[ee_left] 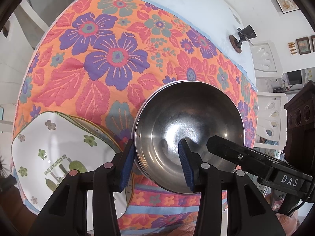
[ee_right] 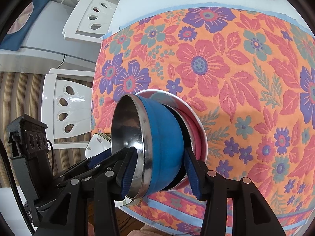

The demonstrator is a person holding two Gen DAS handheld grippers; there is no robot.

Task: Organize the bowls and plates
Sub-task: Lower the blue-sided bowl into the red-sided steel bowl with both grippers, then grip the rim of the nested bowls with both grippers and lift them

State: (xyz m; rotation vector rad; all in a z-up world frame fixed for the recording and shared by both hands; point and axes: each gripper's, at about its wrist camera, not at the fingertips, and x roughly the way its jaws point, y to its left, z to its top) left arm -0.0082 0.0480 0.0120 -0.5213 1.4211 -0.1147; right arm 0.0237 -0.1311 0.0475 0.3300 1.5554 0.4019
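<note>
Flowery orange cloth (ee_left: 118, 63) covers the table. Both tongs, left (ee_left: 157, 163) and right (ee_right: 159, 169), sit apart astride the rim of the blue-sided shiny steel bowl (ee_right: 163, 137), near the white square flowered plate (ee_left: 51, 143) on its left.

Your steel bowl (ee_left: 189, 131) sits nested in a wider bowl (ee_right: 196, 125) near the surface's (ee_left: 196, 2) near edge, on the tablecloth (ee_left: 110, 59); stacked square plates (ee_left: 59, 153) lie just left.

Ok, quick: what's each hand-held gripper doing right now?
Left hand-held gripper: open, straddling the steel bowl rim.
Right hand-held gripper: open, straddling the bowl's wall.
</note>
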